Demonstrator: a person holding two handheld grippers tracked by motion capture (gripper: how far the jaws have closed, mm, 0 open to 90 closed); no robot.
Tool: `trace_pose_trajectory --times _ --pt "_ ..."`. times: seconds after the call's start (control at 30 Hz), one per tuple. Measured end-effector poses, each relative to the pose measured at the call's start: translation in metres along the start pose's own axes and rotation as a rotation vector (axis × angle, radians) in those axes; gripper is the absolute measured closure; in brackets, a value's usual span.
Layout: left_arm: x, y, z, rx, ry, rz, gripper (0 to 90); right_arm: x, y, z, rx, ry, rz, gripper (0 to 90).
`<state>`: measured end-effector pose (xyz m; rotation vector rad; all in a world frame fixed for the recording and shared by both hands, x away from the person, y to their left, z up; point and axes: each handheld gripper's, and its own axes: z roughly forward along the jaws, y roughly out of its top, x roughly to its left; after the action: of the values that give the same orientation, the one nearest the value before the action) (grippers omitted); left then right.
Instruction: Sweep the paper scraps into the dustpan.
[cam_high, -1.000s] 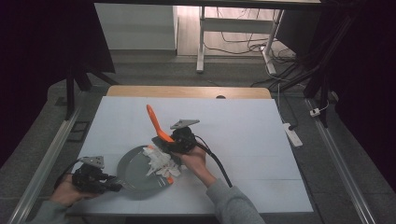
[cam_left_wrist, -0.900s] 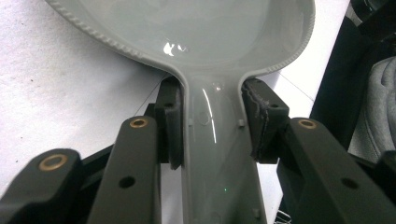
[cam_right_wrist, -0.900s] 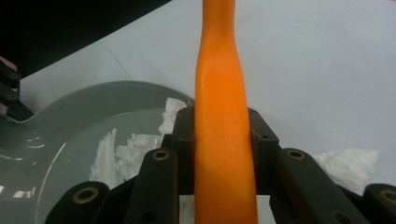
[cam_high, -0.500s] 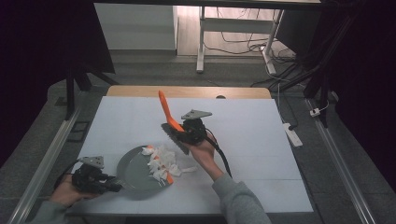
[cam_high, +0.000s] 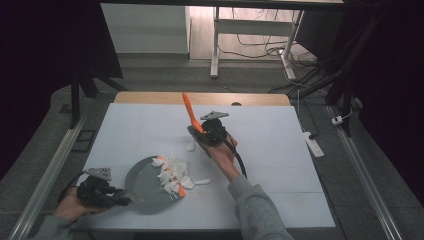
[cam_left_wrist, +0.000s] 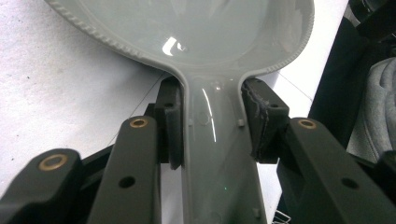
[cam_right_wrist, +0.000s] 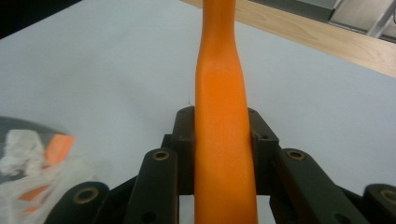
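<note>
My right tool (cam_high: 200, 131) now carries the orange brush (cam_high: 190, 111) away from the paper scraps (cam_high: 172, 172), farther up the tabletop (cam_high: 280, 150).

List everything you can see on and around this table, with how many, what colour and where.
dustpan: one, grey, near left part of the table, handle clamped in the left gripper
paper scraps: a pile, white with orange bits, on the dustpan's right edge and spilling onto the table; one white scrap farther back
brush handle: one, orange, held tilted over the table's middle
table: one, white top, wooden far edge
power strip: one, white, on the floor right of the table
desk frame: one, white legs, behind the table
left gripper: black, shut on the dustpan handle
right gripper: black, shut on the brush handle
sleeve: grey, right arm
</note>
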<state>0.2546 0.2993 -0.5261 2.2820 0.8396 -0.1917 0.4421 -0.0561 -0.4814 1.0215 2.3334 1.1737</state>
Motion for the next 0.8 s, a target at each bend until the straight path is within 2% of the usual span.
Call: trace_pose_trajectory --times 0.17,0.33,0.67,0.77,0.8 --pt "0.0 0.0 0.0 0.003 -0.002 -0.001 61.3 -0.01 0.004 0.003 0.017 -0.037 0.003 70.1" --pt "0.0 0.0 0.0 0.003 -0.002 -0.002 61.3 -0.012 0.004 0.014 0.054 -0.039 -0.005 70.1" --pt "0.0 0.0 0.0 0.002 -0.003 -0.002 61.3 0.007 0.006 0.026 0.098 0.011 -0.06 70.2" --pt "0.0 -0.001 0.0 0.003 -0.004 -0.003 61.3 0.016 0.006 0.028 0.112 0.03 -0.076 70.1" --pt "0.0 -0.001 0.0 0.003 -0.003 -0.003 61.3 0.023 0.005 0.027 0.118 0.043 -0.092 70.1"
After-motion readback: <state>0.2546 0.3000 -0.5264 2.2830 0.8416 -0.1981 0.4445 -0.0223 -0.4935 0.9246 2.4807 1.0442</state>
